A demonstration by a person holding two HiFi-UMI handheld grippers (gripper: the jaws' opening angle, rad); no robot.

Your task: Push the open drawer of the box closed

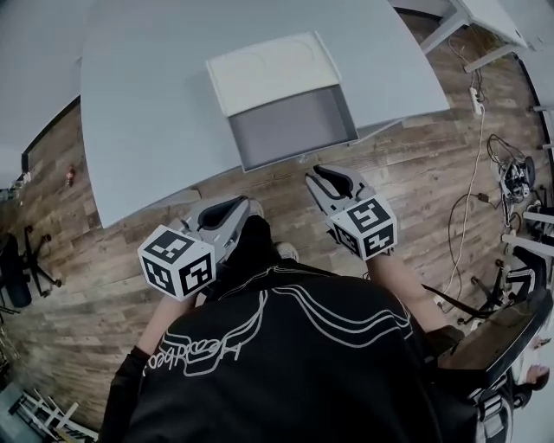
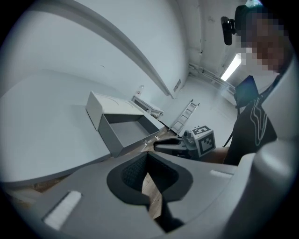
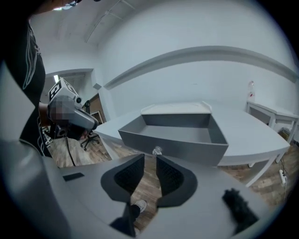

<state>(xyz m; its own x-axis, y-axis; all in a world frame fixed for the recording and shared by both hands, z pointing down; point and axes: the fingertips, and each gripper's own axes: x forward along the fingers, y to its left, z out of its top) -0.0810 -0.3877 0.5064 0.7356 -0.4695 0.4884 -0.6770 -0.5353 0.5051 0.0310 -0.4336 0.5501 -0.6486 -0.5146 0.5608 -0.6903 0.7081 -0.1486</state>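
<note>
A white box (image 1: pixel 273 71) sits on the pale table (image 1: pixel 147 104). Its grey drawer (image 1: pixel 290 125) is pulled far out toward me, empty, and overhangs the table's near edge. The right gripper view shows the drawer front (image 3: pixel 180 148) close ahead with a small knob (image 3: pixel 157 151) just above my jaws. My right gripper (image 1: pixel 318 176) hovers just short of the drawer front, not touching it, jaws shut to a narrow slit with nothing between them. Further back and left of the drawer, below the table edge, my left gripper (image 1: pixel 241 206) is also shut and empty.
Wood floor lies under both grippers. An office chair (image 1: pixel 26 260) stands at the far left, and cables (image 1: pixel 472 173) and equipment are at the right. A second table (image 1: pixel 485 17) is at the top right. My shoe (image 1: pixel 286 251) is below the drawer.
</note>
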